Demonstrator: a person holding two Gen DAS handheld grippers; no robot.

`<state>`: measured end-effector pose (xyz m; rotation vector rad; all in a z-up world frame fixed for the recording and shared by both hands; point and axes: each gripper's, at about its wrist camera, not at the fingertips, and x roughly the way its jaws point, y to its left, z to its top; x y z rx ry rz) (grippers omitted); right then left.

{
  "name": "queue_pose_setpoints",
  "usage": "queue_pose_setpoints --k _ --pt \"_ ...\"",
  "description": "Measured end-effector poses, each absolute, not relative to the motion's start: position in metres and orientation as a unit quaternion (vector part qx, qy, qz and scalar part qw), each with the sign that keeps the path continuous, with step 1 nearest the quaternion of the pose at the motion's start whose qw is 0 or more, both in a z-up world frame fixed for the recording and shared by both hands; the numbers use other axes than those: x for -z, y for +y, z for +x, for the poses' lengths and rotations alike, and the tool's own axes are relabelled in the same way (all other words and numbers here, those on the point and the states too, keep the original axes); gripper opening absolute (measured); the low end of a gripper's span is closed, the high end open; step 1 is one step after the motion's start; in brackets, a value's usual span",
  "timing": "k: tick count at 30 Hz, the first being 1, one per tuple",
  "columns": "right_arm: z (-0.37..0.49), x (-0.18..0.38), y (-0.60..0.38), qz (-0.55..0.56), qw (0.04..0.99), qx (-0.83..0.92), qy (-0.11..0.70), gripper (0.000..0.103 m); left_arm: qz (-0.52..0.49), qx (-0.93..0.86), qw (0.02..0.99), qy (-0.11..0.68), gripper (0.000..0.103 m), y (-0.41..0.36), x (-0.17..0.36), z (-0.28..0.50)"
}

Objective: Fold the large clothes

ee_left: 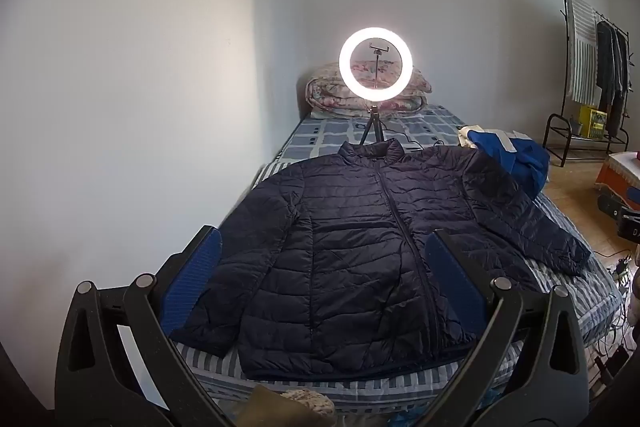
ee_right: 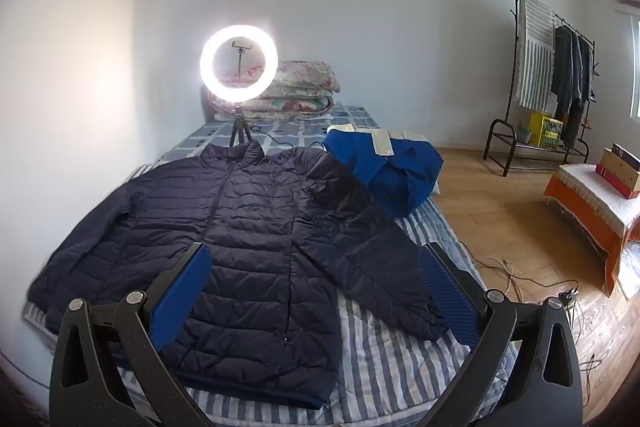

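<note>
A bed [ee_left: 568, 287] with a blue-and-white striped cover is standing along a plain white wall [ee_left: 140, 67], its far half showing a grey checked sheet. A folded floral quilt [ee_left: 320, 95] is sitting at the far end of the bed, and a lit ring light [ee_left: 375, 65] on a small tripod is standing in front of it. A wooden floor [ee_right: 500, 195] is running to the right of the bed, with a black clothes rack [ee_right: 516, 75] holding hanging garments, a low orange bench [ee_right: 580, 211] with boxes on it, and loose cables lying on the boards.

A dark navy puffer jacket [ee_left: 352, 251] is lying flat on the bed, front up and zipped. Its long axis is running along the bed, with the collar pointing toward the ring light and the hem lying nearest the cameras. One sleeve is lying close along the body on the wall side; the other is angling out toward the floor side. A blue garment [ee_right: 396, 167] is lying bunched just beyond that outstretched sleeve.

The left gripper [ee_left: 320, 259] is hovering over the jacket's lower body with its fingers [ee_left: 192, 283] spread wide and holding nothing. The right gripper [ee_right: 316, 275] is hovering above the hem and the outstretched cuff, its fingers [ee_right: 448, 295] likewise spread and gripping nothing
</note>
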<state>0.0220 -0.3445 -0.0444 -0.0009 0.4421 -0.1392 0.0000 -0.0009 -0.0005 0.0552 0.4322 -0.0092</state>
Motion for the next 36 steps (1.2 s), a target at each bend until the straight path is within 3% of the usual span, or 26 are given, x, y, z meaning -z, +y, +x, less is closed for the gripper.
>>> queue_pose_setpoints --k 36 --pt "0.02 0.038 -0.341 -0.006 0.974 0.083 0.21 0.103 0.009 -0.009 0.978 0.21 0.103 0.007 0.0 0.005"
